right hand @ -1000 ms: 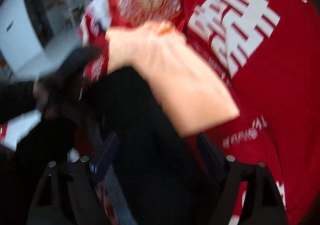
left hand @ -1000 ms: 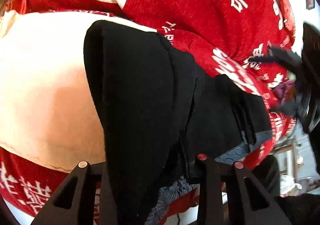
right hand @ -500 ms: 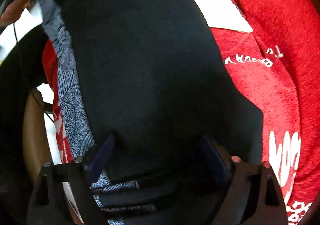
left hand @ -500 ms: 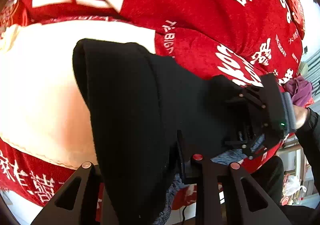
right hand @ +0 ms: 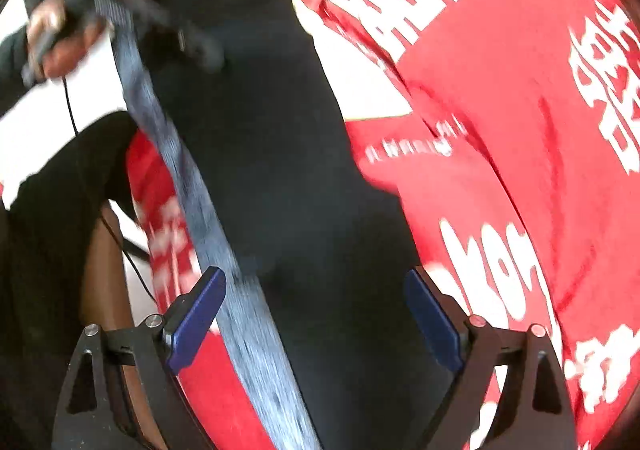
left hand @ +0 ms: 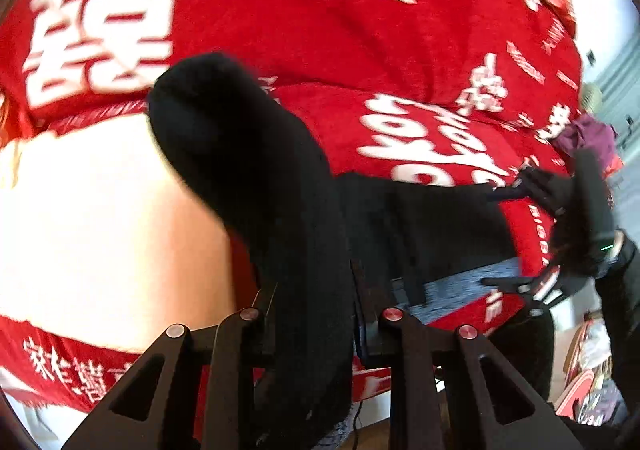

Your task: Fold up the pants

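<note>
The black pants (left hand: 280,186) lie over a red blanket (left hand: 304,26) with white characters. A grey patterned waistband (right hand: 180,170) runs along one edge. My left gripper (left hand: 316,314) is shut on a thick fold of the pants. It also shows in the right wrist view (right hand: 120,10) at the top left, on the pants. My right gripper (right hand: 316,314) is open, with blue pads (right hand: 196,314) either side of the pants, not clamped. It shows at the right of the left wrist view (left hand: 560,234), at the waistband end.
A cream cloth (left hand: 92,234) lies on the blanket left of the pants. A purple garment (left hand: 588,134) sits at the far right. A black cable (right hand: 72,106) hangs by the bed's near edge. Floor clutter (left hand: 588,382) shows at the lower right.
My right gripper has opened and drawn back along the pants, which now lie stretched out. My left gripper stays shut on its fold, and the far end of the fold has shifted right.
</note>
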`<state>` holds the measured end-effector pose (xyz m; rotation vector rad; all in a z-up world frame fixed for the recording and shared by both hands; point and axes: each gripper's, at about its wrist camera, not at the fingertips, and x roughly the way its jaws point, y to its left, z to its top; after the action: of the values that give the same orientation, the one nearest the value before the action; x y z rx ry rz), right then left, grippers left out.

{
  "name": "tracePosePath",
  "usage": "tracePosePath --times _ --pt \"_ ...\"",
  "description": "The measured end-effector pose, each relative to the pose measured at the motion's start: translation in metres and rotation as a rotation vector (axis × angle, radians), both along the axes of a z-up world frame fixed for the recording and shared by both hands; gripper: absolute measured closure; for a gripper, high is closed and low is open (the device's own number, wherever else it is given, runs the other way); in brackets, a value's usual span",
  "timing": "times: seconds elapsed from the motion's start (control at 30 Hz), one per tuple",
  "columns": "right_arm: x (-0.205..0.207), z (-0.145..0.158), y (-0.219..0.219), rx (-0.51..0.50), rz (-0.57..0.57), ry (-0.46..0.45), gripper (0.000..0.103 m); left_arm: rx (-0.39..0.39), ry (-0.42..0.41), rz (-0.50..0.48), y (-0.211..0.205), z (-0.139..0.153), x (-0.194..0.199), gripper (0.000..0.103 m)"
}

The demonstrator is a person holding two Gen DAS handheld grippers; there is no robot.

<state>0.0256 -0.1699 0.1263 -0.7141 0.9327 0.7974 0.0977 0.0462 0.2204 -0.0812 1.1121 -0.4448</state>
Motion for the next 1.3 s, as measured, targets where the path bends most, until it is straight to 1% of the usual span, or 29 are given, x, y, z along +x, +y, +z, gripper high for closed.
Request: tracePosePath --times 0.07,0.13,0.23,0.37,0.4,0.43,0.5,0.53,0.57,0.6,0.63,0.67,0.7,0.73,0.77,0.8,0.83,0.9,0.93,0.97,1.0,1.03,1.1,1.13,1.23,1.3 --pt "-0.005 -0.012 -0.029 -0.021 -0.063 0.015 0.010 0.009 -0.004 -0.034 -0.025 0.012 0.001 0.078" --pt "-0.013 -0.019 -0.056 -0.006 -0.126 0.028 0.010 0.016 -0.002 -0.068 -0.056 0.020 0.006 0.078" --pt "-0.026 -0.024 -0.089 0.062 -0.216 0.020 0.010 0.026 0.017 -0.122 -0.107 0.029 0.014 0.078" --pt "-0.047 -0.021 -0.129 0.168 -0.324 -0.024 0.010 0.054 0.054 -0.181 -0.177 0.027 0.026 0.078" --pt "-0.054 -0.020 -0.138 0.194 -0.352 -0.035 0.010 0.069 0.073 -0.197 -0.206 0.018 0.027 0.078" --pt "-0.059 -0.019 -0.151 0.216 -0.376 -0.042 0.010 0.080 0.087 -0.200 -0.224 0.013 0.027 0.078" --pt "-0.065 -0.020 -0.169 0.263 -0.434 -0.055 0.010 0.117 0.132 -0.209 -0.267 -0.012 0.028 0.078" --pt "-0.067 -0.021 -0.174 0.277 -0.455 -0.055 0.010 0.131 0.143 -0.212 -0.278 -0.023 0.027 0.078" --pt "-0.070 -0.023 -0.182 0.295 -0.482 -0.052 0.010 0.165 0.170 -0.212 -0.299 -0.045 0.028 0.076" --pt "-0.071 -0.024 -0.188 0.307 -0.500 -0.046 0.010 0.198 0.186 -0.215 -0.312 -0.060 0.029 0.076" --pt "-0.074 -0.029 -0.195 0.323 -0.527 -0.033 0.010 0.235 0.191 -0.224 -0.325 -0.075 0.027 0.070" --pt "-0.077 -0.031 -0.200 0.330 -0.547 -0.025 0.010 0.266 0.193 -0.235 -0.334 -0.088 0.024 0.055" --pt "-0.078 -0.033 -0.202 0.333 -0.558 -0.022 0.010 0.266 0.182 -0.243 -0.343 -0.093 0.020 0.044" --pt "-0.082 -0.035 -0.207 0.338 -0.576 -0.019 0.010 0.242 0.176 -0.254 -0.349 -0.093 0.015 0.022" --pt "-0.084 -0.036 -0.209 0.346 -0.588 -0.017 0.010 0.214 0.180 -0.264 -0.354 -0.089 0.011 0.010" --pt "-0.086 -0.036 -0.212 0.356 -0.594 -0.016 0.010 0.185 0.186 -0.277 -0.359 -0.083 0.004 0.009" --pt "-0.088 -0.037 -0.214 0.368 -0.599 -0.014 0.009 0.184 0.185 -0.286 -0.363 -0.080 0.002 0.009" --pt "-0.091 -0.041 -0.216 0.390 -0.608 -0.007 0.008 0.152 0.171 -0.346 -0.371 -0.062 -0.007 0.009" --pt "-0.091 -0.042 -0.216 0.400 -0.612 -0.001 0.008 0.132 0.156 -0.364 -0.370 -0.051 -0.011 0.009" --pt "-0.091 -0.043 -0.216 0.413 -0.616 0.004 0.008 0.093 0.131 -0.381 -0.366 -0.036 -0.016 0.009" --pt "-0.091 -0.044 -0.215 0.424 -0.620 0.009 0.008 0.072 0.118 -0.384 -0.356 -0.026 -0.019 0.010" --pt "-0.092 -0.045 -0.214 0.445 -0.620 0.015 0.008 0.062 0.102 -0.377 -0.350 -0.020 -0.021 0.009" --pt "-0.093 -0.042 -0.213 0.519 -0.607 0.031 0.007 0.030 0.076 -0.354 -0.327 -0.011 -0.022 0.009" --pt "-0.092 -0.041 -0.213 0.540 -0.609 0.037 0.007 0.033 0.068 -0.341 -0.317 -0.012 -0.021 0.009" --pt "-0.090 -0.039 -0.208 0.550 -0.619 0.040 0.004 0.103 0.037 -0.241 -0.278 -0.026 -0.017 0.009" --pt "-0.090 -0.037 -0.207 0.568 -0.644 0.053 0.004 0.122 0.045 -0.155 -0.247 -0.043 -0.013 0.009"
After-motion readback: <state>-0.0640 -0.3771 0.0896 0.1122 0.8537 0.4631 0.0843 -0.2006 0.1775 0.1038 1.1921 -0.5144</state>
